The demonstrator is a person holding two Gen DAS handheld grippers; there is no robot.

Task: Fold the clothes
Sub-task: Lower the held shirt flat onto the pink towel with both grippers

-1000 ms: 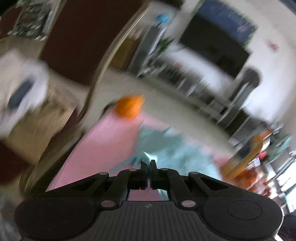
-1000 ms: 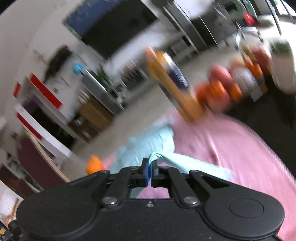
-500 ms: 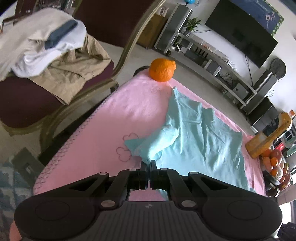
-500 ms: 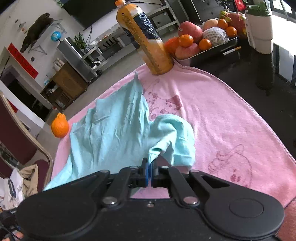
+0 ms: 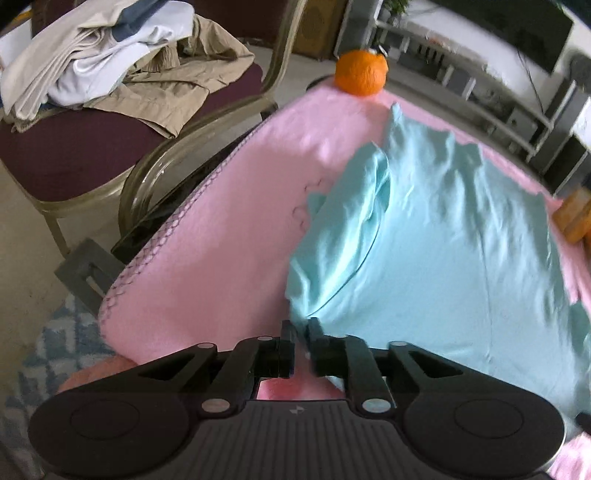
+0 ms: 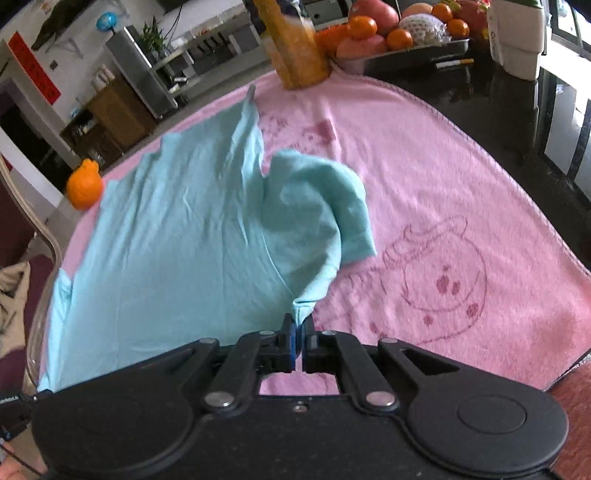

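While light-blue shirt (image 6: 192, 236) lies spread over pink towel (image 6: 443, 192) on tabletop, my right gripper (image 6: 298, 332) pinches its near corner tight, likely to pull cloth flat for folding. My left gripper (image 5: 301, 334) stands slightly parted, shirt edge at tips; grip uncertain. Left view alone shows chair (image 5: 92, 147) with heaped clothes (image 5: 110, 59); right view alone shows juice bottle (image 6: 295, 48), fruit tray (image 6: 406, 33).

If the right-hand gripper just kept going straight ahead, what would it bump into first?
Probably the light blue T-shirt it already pinches; the bunched sleeve lies just ahead of the right gripper. Depth is uncertain.
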